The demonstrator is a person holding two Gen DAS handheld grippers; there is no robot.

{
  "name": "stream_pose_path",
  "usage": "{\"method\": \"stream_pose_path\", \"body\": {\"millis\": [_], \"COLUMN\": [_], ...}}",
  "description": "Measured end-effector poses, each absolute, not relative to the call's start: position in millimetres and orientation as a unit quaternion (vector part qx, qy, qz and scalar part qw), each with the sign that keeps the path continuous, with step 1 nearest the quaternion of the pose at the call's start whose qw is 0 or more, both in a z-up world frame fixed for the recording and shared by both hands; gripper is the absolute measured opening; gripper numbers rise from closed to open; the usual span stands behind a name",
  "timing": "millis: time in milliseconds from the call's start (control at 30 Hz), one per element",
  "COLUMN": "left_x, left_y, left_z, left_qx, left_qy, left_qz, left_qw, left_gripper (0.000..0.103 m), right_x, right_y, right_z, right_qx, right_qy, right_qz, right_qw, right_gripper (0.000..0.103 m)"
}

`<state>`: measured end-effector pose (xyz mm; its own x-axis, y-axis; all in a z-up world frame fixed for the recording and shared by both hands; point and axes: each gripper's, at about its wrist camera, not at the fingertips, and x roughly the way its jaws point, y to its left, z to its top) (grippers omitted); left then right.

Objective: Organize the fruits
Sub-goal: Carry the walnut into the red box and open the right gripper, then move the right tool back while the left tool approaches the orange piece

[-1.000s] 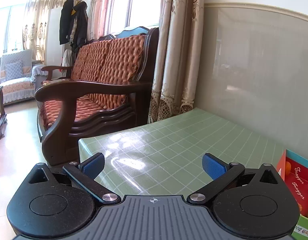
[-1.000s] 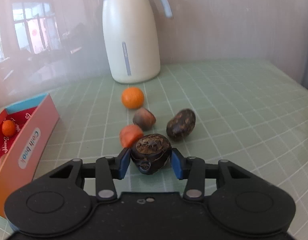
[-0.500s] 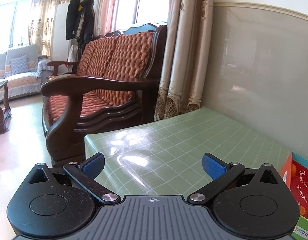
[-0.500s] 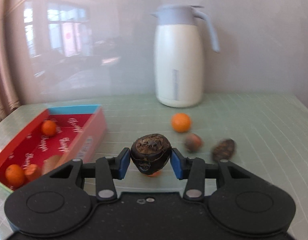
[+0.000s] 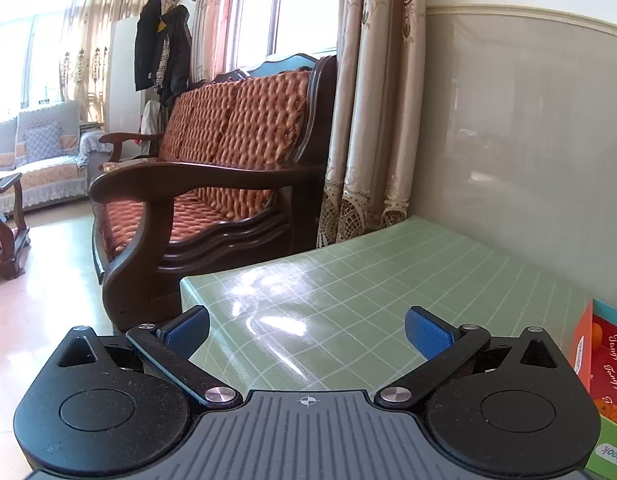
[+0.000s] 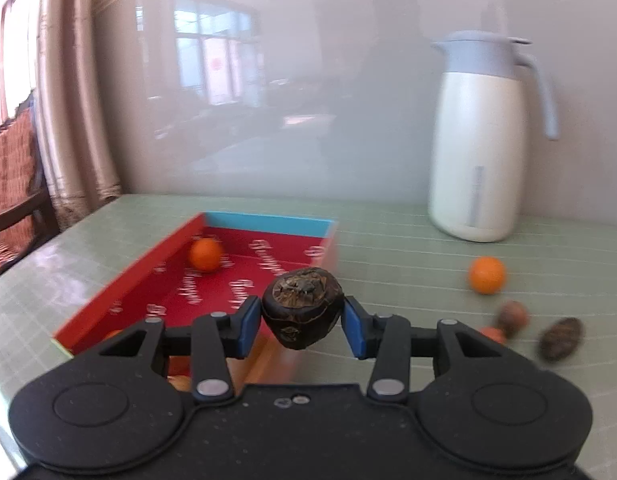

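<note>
Fruits lie split between a shallow red cardboard box (image 6: 156, 280) with a blue far wall and the pale green gridded tabletop (image 6: 388, 248), seen from the right wrist view. At far left, beige curtains (image 6: 68, 128) hang beside a glossy grey wall panel. Inside the box, a small round orange (image 6: 205, 255) rests near the far wall, with another orange fruit (image 6: 112, 334) partly hidden behind the right claw's body at the near end. At centre, the right claw (image 6: 302, 322) is clenched on a dark brown, wrinkled round fruit (image 6: 302, 312), its blue pads pressing both sides, holding it above the box's right-hand wall. To the right, a cream thermos jug (image 6: 478, 140) with a grey-blue lid and handle stands upright against the wall. In front of it on the tabletop, well apart from the jug, sits a second loose orange (image 6: 487, 275); nearer the camera, a reddish-brown fruit (image 6: 512, 316), a small orange-red piece (image 6: 493, 334) touching it, and a dark speckled oval fruit (image 6: 560, 338) are blurred.

From the left wrist view, a dark wooden sofa (image 5: 212, 184) with woven orange cushions stands past the tabletop's edge. The left claw (image 5: 306, 330) hangs released, blue pads spread wide with nothing between them, above bare tabletop, the red box's corner at the right edge.
</note>
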<state>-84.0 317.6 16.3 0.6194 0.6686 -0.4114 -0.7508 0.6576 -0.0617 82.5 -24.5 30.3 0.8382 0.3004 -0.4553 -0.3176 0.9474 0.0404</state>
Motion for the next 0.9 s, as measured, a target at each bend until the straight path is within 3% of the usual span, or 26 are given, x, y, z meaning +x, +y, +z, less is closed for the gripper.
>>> {"method": "stream_pose_path", "body": {"millis": [333, 900], "left_x": [-82, -78], "left_y": [314, 305], "left_z": [16, 16], "left_qx": [-0.102, -0.097], "left_qy": [0.183, 0.190], "left_qz": [0.400, 0.389], "left_qw": [0.892, 0.896], "left_gripper": [0.103, 0.103], "right_x": [79, 79], "right_y": [13, 1], "right_z": [20, 20], "right_qx": [-0.053, -0.020], "right_qy": [0.233, 0.218], "right_qz": [0.209, 0.197], "right_qw": [0.948, 0.956], "right_gripper": [0.043, 0.047]}}
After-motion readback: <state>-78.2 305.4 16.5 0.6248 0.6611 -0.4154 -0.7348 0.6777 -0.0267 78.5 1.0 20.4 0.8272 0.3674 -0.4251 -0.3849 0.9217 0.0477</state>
